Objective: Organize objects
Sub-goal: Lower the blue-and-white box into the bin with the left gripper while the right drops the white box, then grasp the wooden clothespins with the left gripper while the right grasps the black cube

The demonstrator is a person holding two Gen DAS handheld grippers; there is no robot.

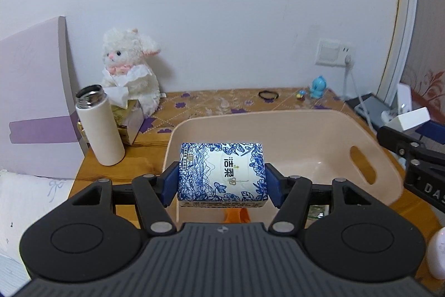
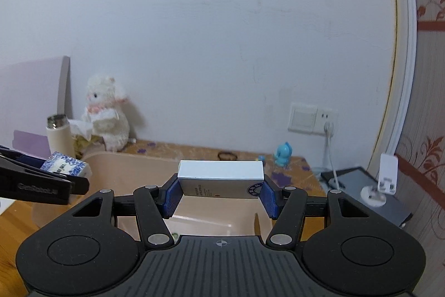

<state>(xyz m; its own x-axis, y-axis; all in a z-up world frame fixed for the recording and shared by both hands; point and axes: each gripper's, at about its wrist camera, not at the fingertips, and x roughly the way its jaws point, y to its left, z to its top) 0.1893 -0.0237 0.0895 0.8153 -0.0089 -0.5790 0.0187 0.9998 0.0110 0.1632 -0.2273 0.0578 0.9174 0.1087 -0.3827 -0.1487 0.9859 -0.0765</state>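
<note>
My left gripper (image 1: 221, 180) is shut on a blue-and-white floral tissue pack (image 1: 222, 171) and holds it above the near rim of a pale pink plastic basin (image 1: 333, 130). The pack also shows in the right wrist view (image 2: 65, 164), over the basin's left side. My right gripper (image 2: 221, 189) is shut on a white and grey box (image 2: 221, 178) and holds it above the basin (image 2: 125, 166). That box and gripper show at the right edge of the left wrist view (image 1: 411, 118).
On the wooden table (image 1: 116, 171) stand a white thermos (image 1: 100, 124), a tissue box (image 1: 130, 118), a white plush lamb (image 1: 130, 68), a black hair tie (image 1: 268, 94) and a blue figurine (image 1: 318, 86). A tablet (image 2: 367, 191) and a wall socket cable (image 2: 329, 152) are at the right.
</note>
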